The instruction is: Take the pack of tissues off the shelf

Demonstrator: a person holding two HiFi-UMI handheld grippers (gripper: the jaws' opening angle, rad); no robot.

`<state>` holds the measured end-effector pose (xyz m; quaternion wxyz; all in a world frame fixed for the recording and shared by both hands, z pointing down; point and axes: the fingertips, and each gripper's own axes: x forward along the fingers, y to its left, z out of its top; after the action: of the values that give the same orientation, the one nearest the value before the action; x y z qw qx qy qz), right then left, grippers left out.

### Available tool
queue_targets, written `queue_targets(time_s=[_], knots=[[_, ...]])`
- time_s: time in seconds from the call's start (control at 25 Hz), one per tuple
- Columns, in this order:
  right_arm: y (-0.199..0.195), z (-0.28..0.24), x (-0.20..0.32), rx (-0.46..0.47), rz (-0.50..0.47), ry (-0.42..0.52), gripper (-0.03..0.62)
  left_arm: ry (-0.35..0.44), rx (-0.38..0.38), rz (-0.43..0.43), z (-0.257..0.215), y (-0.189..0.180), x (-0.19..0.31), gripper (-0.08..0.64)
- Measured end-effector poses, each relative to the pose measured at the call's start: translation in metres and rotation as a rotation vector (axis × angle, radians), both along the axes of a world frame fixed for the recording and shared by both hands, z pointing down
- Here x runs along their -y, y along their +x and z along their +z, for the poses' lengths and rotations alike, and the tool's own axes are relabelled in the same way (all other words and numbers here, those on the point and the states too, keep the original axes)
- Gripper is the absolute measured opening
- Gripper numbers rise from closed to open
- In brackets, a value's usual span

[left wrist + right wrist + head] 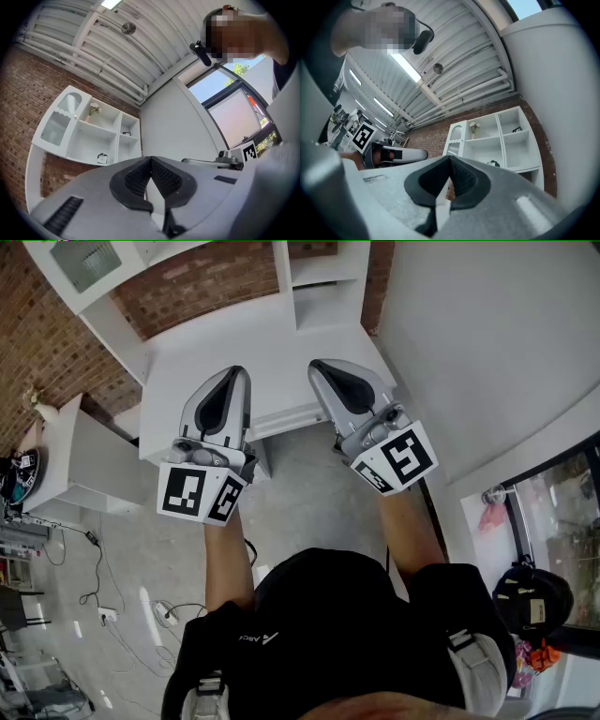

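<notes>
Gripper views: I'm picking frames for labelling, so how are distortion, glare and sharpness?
Left gripper view: strong fisheye with dark corners, the shelf sharp, the window pale and bright. Right gripper view: same bending, ceiling light glaring, shelf clear.

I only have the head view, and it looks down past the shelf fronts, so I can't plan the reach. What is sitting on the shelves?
Observer: The left gripper view shows a small dark-and-white item on a lower shelf of the white shelf unit. It may be the tissue pack, but it is too small to be sure.
Operator: Anything above it?
Observer: A small vase of flowers stands in the compartment above.
Operator: Are the jaws ready?
Observer: The left hand-held gripper and right hand-held gripper both have their jaws closed tip to tip, with nothing between them.
</notes>
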<state>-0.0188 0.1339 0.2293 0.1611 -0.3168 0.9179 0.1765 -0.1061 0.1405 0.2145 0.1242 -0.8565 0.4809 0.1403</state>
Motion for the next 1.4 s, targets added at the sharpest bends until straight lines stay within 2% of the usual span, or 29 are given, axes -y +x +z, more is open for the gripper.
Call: queue_targets(time_s=[0.24, 0.6, 0.88, 1.16, 1.4], knots=[[0.017, -0.001, 0.01, 0.016, -0.026, -0.007, 0.001, 0.021, -0.002, -0.022, -0.006, 0.015, 0.01, -0.002], [0.052, 0.002, 0.028, 0.002, -0.039, 0.0, 0.002, 0.034, -0.029, -0.119, -0.014, 0.033, 0.039, -0.002], [0.062, -0.007, 0.047, -0.011, -0.051, 0.031, 0.001, 0.028, -0.036, -0.188, -0.023, 0.034, 0.071, 0.009], [0.048, -0.009, 0.093, -0.035, -0.056, 0.056, 0.002, 0.061, -0.013, -0.225, -0.029, 0.015, 0.127, 0.114], [0.022, -0.013, 0.17, -0.062, -0.048, 0.063, 0.002, 0.068, -0.018, -0.242, -0.036, -0.014, 0.212, 0.194]])
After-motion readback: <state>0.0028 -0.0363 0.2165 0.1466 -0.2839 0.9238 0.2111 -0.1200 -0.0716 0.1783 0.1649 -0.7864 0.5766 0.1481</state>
